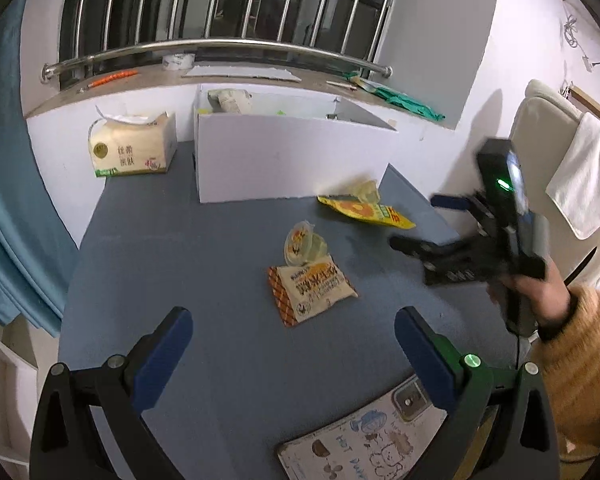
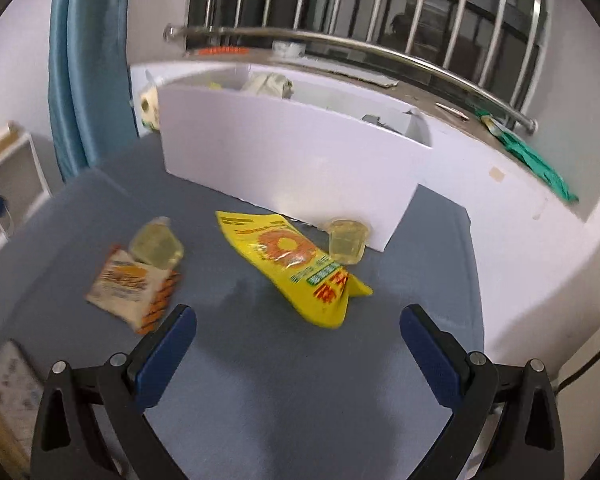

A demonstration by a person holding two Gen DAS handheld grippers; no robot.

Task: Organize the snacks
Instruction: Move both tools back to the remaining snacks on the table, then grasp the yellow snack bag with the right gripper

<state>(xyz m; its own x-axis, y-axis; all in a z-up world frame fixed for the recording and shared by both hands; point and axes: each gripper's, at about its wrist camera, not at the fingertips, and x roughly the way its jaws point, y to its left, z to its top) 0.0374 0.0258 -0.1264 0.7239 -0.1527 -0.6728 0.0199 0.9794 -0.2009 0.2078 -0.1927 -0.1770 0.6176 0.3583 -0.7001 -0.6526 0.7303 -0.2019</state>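
Note:
A white-and-orange snack packet (image 1: 310, 286) (image 2: 134, 286) lies mid-table with a clear jelly cup (image 1: 302, 242) (image 2: 156, 246) touching its far edge. A yellow snack bag (image 1: 366, 208) (image 2: 296, 264) lies near the white box (image 1: 288, 160) (image 2: 284, 160), with a second jelly cup (image 2: 346, 240) beside it. The box holds some wrapped snacks (image 1: 230, 100). My left gripper (image 1: 292, 344) is open and empty, short of the packet. My right gripper (image 2: 298, 344) is open and empty, just short of the yellow bag; it also shows in the left wrist view (image 1: 424, 224).
A tissue pack (image 1: 132, 146) stands left of the box by the wall. A phone in a cartoon case (image 1: 364, 440) lies at the table's near edge. A window ledge (image 1: 220, 80) with bars runs behind. A blue curtain (image 1: 4, 200) hangs at left.

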